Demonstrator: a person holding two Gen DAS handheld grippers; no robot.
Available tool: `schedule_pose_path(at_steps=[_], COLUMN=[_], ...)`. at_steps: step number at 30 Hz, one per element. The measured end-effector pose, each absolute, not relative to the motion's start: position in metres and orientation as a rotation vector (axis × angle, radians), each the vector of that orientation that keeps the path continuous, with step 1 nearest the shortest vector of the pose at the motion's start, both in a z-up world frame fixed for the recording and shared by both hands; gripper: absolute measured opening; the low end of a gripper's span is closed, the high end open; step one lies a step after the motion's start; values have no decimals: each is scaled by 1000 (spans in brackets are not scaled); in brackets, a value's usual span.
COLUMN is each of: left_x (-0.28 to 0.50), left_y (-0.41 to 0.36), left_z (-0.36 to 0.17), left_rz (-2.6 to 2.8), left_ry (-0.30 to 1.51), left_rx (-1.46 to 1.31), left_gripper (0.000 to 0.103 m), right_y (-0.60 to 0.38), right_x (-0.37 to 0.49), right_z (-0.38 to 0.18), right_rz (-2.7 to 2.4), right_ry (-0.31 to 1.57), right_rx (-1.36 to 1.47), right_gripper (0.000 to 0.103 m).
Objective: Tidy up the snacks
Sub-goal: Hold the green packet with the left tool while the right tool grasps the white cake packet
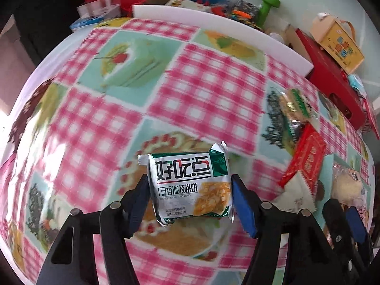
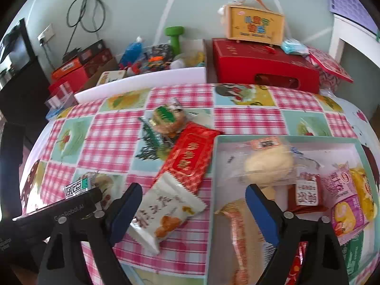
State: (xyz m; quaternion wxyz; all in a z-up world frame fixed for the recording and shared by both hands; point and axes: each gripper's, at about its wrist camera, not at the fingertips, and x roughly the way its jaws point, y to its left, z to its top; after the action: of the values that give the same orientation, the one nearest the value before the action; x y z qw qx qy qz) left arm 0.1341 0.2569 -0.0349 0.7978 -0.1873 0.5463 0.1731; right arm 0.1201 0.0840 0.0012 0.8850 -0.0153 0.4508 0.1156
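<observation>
My left gripper [image 1: 190, 204] is shut on a green-and-white biscuit packet [image 1: 190, 185], held upright above the checked tablecloth [image 1: 209, 83]. My right gripper [image 2: 193, 211] stands open, its fingers apart over a white snack packet [image 2: 166, 211] and the left rim of a pale teal tray [image 2: 285, 139]. In the tray lie several snacks, among them a wrapped bun [image 2: 268, 163] and a pink packet [image 2: 344, 201]. A red packet [image 2: 190, 156] and a round cookie packet [image 2: 168, 118] lie on the cloth left of the tray. The left gripper with its packet [image 2: 77, 186] shows at the lower left of the right wrist view.
Behind the table stand a red box [image 2: 261, 71] with a yellow carry box [image 2: 255, 23] on top, a green dumbbell [image 2: 175, 38] and a heap of toys. A white foam board [image 2: 142, 80] lines the table's far edge.
</observation>
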Motion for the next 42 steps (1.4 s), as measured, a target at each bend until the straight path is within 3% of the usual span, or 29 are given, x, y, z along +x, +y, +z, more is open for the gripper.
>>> schedule_pose_path(at_steps=[7, 18, 42], left_x=[117, 108, 101], left_y=[277, 287, 294], left_z=[-36, -35, -38], left_rz=[431, 431, 381], left_ry=[1178, 1176, 1193], left_rx=[-438, -462, -450], left_gripper=[68, 68, 68], right_y=[107, 113, 123], right_x=[115, 126, 101], right_z=[-4, -33, -39], right_rz=[305, 292, 351], right_ry=[980, 1113, 1097], right_rx=[-45, 12, -155], right_gripper=[71, 71, 63])
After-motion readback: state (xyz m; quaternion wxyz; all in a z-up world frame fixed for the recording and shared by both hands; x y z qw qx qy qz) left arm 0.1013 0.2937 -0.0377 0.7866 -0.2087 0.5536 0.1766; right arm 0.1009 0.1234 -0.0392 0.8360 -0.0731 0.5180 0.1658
